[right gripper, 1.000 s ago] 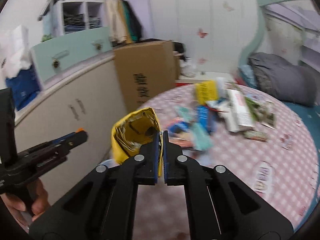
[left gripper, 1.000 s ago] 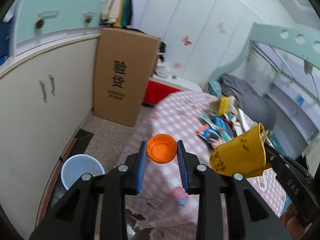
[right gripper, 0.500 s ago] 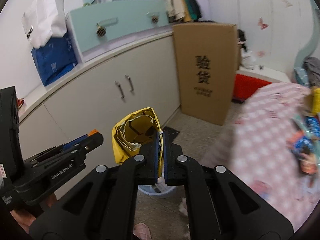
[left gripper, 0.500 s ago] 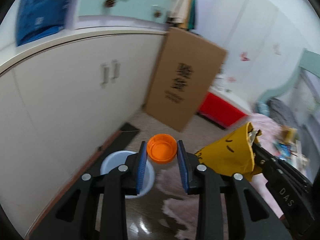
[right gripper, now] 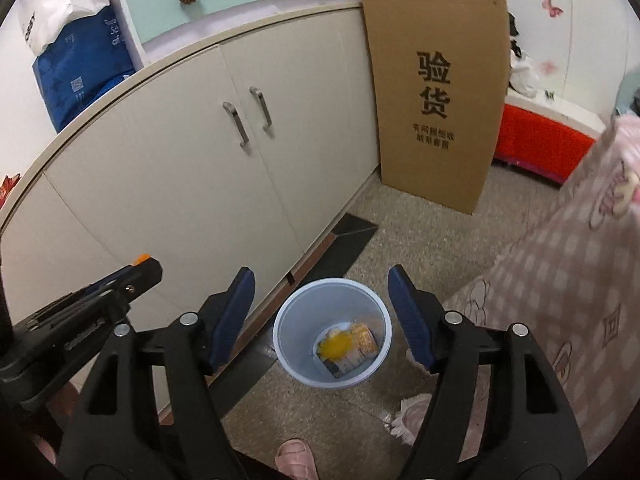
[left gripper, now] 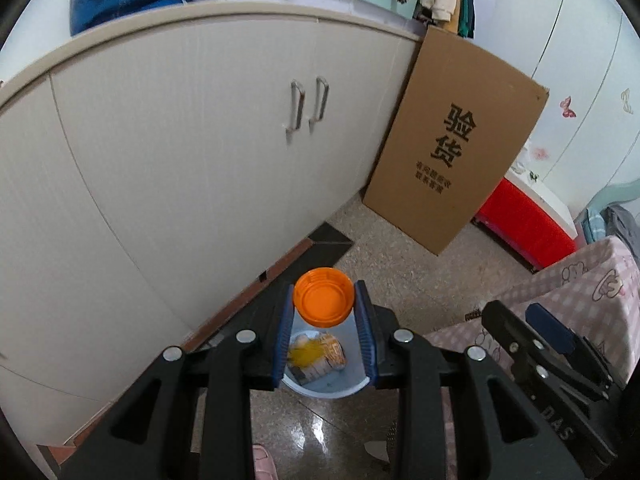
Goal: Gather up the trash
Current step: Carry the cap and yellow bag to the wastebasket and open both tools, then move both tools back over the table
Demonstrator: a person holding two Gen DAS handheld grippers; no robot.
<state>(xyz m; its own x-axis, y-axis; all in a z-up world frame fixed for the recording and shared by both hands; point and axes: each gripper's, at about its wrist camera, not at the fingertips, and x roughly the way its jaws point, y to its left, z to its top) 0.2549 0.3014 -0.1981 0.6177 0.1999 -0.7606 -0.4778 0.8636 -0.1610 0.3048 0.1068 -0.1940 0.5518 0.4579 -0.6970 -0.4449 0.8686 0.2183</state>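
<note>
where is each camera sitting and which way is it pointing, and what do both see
Left wrist: sits on the left gripper, looking down along its fingers at the floor by the cabinet; its pads clamp an orange lid above the bin; the right gripper shows at right.
Right wrist: sits on the right gripper, jaws just opened and empty, looking down into the bin with the yellow wrapper; the left gripper shows at left, a slipper below.
Shared: bin, cabinet, cardboard box, checked cloth.
</note>
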